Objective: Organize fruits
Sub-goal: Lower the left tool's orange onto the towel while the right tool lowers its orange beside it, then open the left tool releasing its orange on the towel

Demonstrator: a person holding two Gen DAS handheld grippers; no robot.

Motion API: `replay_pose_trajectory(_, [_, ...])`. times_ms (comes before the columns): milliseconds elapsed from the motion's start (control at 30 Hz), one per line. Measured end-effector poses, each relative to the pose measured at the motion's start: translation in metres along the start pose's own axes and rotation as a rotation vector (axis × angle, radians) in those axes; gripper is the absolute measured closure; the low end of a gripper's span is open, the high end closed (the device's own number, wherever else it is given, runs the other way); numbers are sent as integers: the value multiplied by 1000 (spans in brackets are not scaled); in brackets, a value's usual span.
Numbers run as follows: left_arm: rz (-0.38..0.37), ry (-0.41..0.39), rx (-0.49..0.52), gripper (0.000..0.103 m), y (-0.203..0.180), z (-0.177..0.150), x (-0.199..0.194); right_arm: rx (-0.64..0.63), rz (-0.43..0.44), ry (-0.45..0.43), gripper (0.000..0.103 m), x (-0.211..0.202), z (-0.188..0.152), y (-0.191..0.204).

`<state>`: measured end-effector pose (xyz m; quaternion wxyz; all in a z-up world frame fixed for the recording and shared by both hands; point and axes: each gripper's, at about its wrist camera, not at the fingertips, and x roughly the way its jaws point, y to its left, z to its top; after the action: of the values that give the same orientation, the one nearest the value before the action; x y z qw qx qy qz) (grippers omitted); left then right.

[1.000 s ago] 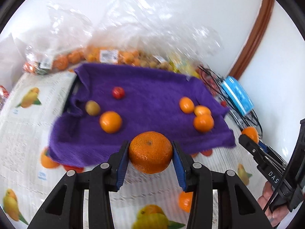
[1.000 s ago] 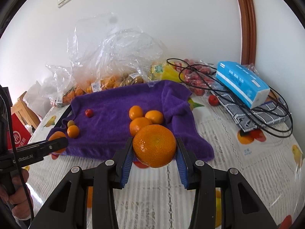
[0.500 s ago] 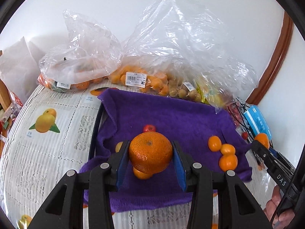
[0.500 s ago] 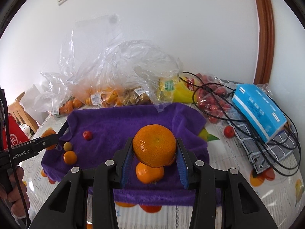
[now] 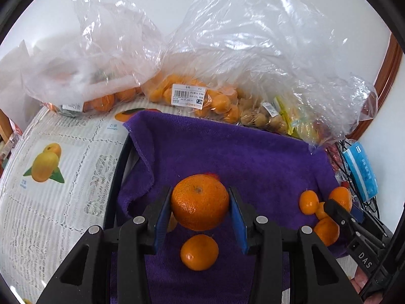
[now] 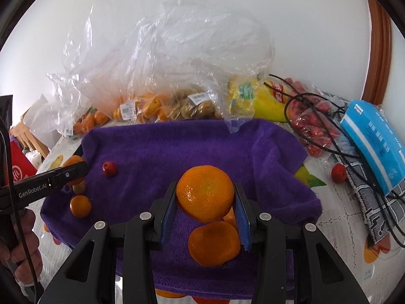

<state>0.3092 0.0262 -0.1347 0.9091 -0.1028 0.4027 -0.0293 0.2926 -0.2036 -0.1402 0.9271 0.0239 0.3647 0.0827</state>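
Note:
A purple towel (image 5: 227, 152) (image 6: 157, 147) lies spread on the table. My left gripper (image 5: 200, 192) is shut on a large mandarin (image 5: 200, 205) and hovers over the towel's left part, above a smaller orange (image 5: 199, 252). My right gripper (image 6: 205, 188) is shut on another large mandarin (image 6: 205, 197) over the towel's right part, above a loose orange (image 6: 214, 243). A small red fruit (image 6: 109, 169), a yellowish fruit (image 6: 79, 188) and a small orange (image 6: 80, 205) lie at the left. Each view shows the other gripper at its edge.
Clear plastic bags of oranges and small brown fruit (image 5: 192, 96) (image 6: 162, 106) line the back by the wall. At the right are a blue tissue pack (image 6: 372, 141), black cables (image 6: 326, 121), a bag of red fruit (image 6: 314, 126) and a loose red fruit (image 6: 339, 172).
Both grippers have moved forward from the table's front onto the towel, toward the bags, each keeping its mandarin. The loose oranges now lie under the jaws.

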Motion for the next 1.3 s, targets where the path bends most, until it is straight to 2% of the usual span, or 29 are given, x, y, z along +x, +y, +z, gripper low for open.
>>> replay_pose_trajectory(167, [4, 28, 8, 62, -3, -5, 12, -14, -5, 23, 61, 7, -5, 2])
replay_pose_trajectory(500, [0, 38, 19, 61, -5, -11, 15, -39, -39, -14, 60, -9, -8, 5])
replay_pose_trajectory(700, [5, 49, 26, 61, -7, -10, 13, -57, -32, -46, 50, -43, -14, 17])
replay_pose_trajectory(767, [-6, 46, 24, 58, -7, -10, 9, -65, -30, -48, 46, -54, -19, 22])
replay_pose_trajectory(867, [-13, 31, 26, 49, -8, -9, -4, -59, -26, -35, 45, -65, -27, 28])
replay_pose_trajectory(1033, [-35, 11, 29, 44, -7, -12, -29, -22, 13, 17, 44, -79, -50, 36])
replay_pose_trajectory(1300, [16, -23, 48, 41, 5, -23, -65, -28, 72, 86, 43, -88, -92, 59])
